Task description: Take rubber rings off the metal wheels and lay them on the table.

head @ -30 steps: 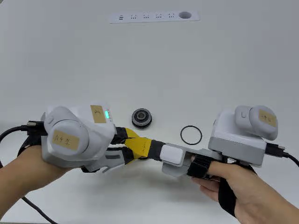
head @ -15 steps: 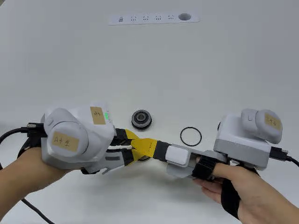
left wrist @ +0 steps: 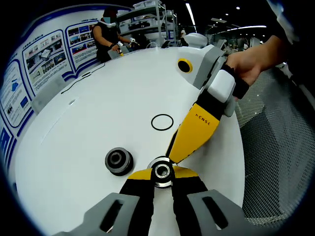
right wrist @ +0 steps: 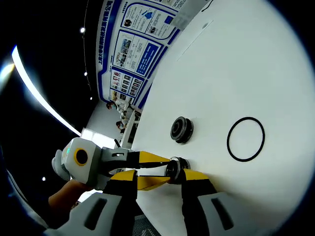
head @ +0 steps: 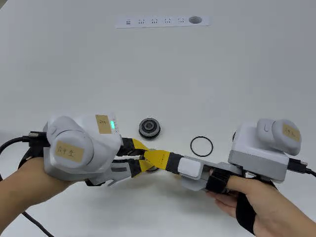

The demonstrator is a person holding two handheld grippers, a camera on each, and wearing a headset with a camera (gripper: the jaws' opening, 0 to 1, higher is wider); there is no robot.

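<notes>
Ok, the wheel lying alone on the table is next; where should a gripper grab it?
Probably across the outer rim, from above: the lone wheel lies flat, hub up, apart from the loose ring and the held wheel.

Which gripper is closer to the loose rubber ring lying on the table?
Right. The right gripper lies alongside the loose ring, its jaws reaching past to the held wheel. The left gripper clamps that wheel from the far side, farther off.
</notes>
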